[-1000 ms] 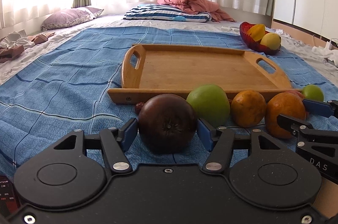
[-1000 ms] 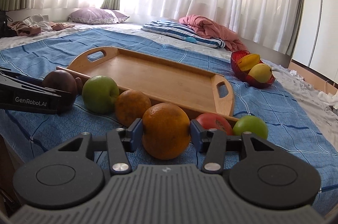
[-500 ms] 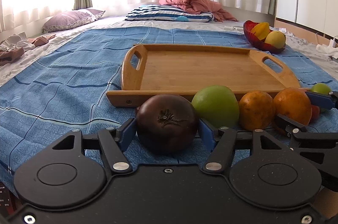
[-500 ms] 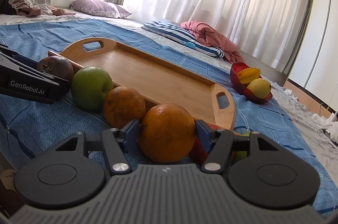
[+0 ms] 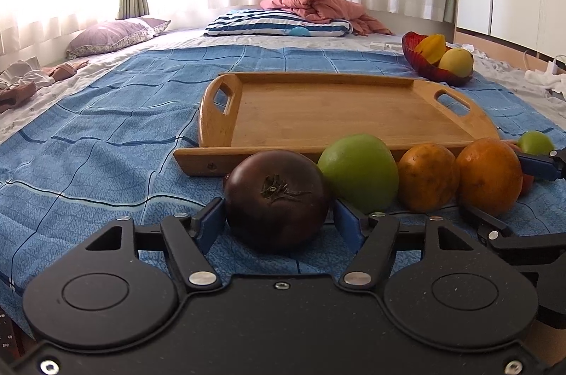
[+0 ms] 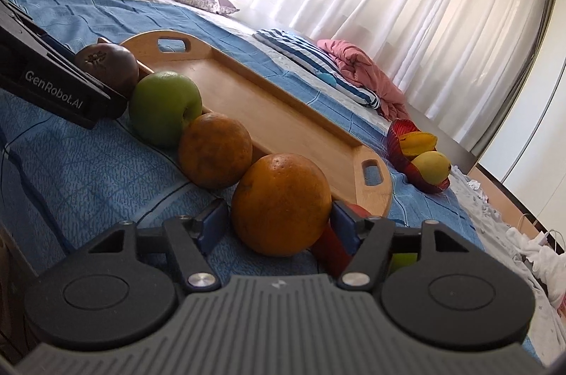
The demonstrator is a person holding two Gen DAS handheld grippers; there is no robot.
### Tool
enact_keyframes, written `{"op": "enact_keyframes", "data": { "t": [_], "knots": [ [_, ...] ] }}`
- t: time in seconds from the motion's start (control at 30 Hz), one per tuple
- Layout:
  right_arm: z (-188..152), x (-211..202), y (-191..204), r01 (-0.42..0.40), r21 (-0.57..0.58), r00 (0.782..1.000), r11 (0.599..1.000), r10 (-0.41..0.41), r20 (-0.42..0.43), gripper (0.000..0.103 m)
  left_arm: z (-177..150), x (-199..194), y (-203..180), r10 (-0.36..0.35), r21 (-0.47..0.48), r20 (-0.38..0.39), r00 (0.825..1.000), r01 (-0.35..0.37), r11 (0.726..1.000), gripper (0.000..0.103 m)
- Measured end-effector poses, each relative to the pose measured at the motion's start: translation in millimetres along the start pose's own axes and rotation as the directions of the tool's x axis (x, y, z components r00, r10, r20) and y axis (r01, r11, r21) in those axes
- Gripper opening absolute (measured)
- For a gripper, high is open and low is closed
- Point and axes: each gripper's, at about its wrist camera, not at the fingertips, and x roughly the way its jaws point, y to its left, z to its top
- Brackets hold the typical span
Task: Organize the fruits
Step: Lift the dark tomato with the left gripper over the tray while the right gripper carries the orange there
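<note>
The left gripper [image 5: 279, 221] has its blue fingers [image 5: 208, 226] pressed against both sides of a dark brown fruit [image 5: 277, 198], grasping it just above or on the blue bedspread [image 5: 88, 162]; whether it is lifted clear cannot be told. The right gripper [image 6: 279, 223] likewise clenches its fingers [image 6: 212, 226] around a large orange [image 6: 281, 203].

Between the two held fruits, in a row along the near edge of a wooden tray [image 5: 219, 159], sit a green apple [image 5: 359, 171] and a smaller orange [image 5: 428, 177], touching one another. A red fruit [image 6: 330, 246] and a small green fruit [image 5: 535, 143] lie just right of the large orange, partly hidden. The tray itself holds nothing. Farther right on the bed, a red bowl [image 5: 422, 65] contains a starfruit and a yellow fruit.

The step in hand appears to be picking up the first two fruits. The next move likely calls for raising both over the tray's low rim and setting them down inside, apart enough not to roll together.
</note>
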Motion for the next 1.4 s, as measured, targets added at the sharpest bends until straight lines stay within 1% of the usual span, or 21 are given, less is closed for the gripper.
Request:
{"op": "enact_keyframes", "data": {
  "t": [0.03,0.07,0.13,0.17,0.2,0.27,0.33,0.4,0.53,0.67,0.87,1.0,1.17,1.3,1.4],
  "knots": [
    [0,1,0,0.0,0.007,1.0,1.0,0.0,0.0,0.077,0,0,0,0.001,-0.001,0.001,1.0,-0.001,1.0,0.065],
    [1,1,0,0.006,0.008,1.0,1.0,-0.006,0.002,0.077,-1,0,0,0.003,0.0,0.005,1.0,-0.003,1.0,0.062],
    [1,3,0,0.012,0.007,1.0,1.0,-0.012,0.006,0.076,-1,-1,0,0.007,0.014,0.005,1.0,-0.007,1.0,0.06],
    [1,4,1,0.015,0.006,1.0,1.0,-0.015,0.009,0.072,-1,-2,0,0.006,0.014,0.003,1.0,-0.006,1.0,0.059],
    [1,5,1,0.018,0.007,1.0,1.0,-0.018,0.012,0.069,0,-3,0,0.006,0.01,0.001,1.0,-0.006,1.0,0.059],
    [1,6,1,0.016,0.017,1.0,1.0,-0.016,0.018,0.066,2,-4,0,0.007,0.002,-0.005,1.0,-0.007,1.0,0.059],
    [0,6,-1,0.015,0.032,1.0,0.999,-0.015,0.022,0.065,5,-5,1,0.008,-0.01,-0.011,1.0,-0.008,1.0,0.058],
    [1,4,-4,0.016,0.068,1.0,0.998,-0.017,0.025,0.065,7,-7,2,0.005,-0.02,-0.011,1.0,-0.005,1.0,0.058],
    [2,-1,-20,-0.025,0.199,1.0,0.98,0.02,0.024,0.065,12,-17,1,0.01,-0.001,0.016,1.0,-0.01,1.0,0.058],
    [5,-9,-32,-0.056,0.266,0.998,0.962,0.045,0.047,0.065,24,-25,1,-0.001,0.003,0.043,0.999,0.001,1.0,0.058],
    [17,-14,-54,-0.106,0.389,0.993,0.915,0.078,0.087,0.065,47,-21,1,-0.016,0.009,0.048,0.999,0.015,1.0,0.058],
    [25,-6,-77,-0.138,0.49,0.99,0.861,0.104,0.096,0.065,66,-11,2,-0.035,0.003,0.037,0.999,0.035,0.999,0.058],
    [36,14,-106,-0.145,0.577,0.989,0.804,0.119,0.084,0.064,95,1,4,-0.06,-0.002,0.034,0.998,0.06,0.998,0.058],
    [48,34,-125,-0.153,0.611,0.988,0.777,0.135,0.076,0.064,117,11,2,-0.077,-0.002,0.028,0.997,0.077,0.997,0.058],
    [58,45,-137,-0.155,0.615,0.987,0.773,0.139,0.073,0.064,135,24,1,-0.096,-0.023,0.011,0.995,0.096,0.995,0.058]
  ]
}}
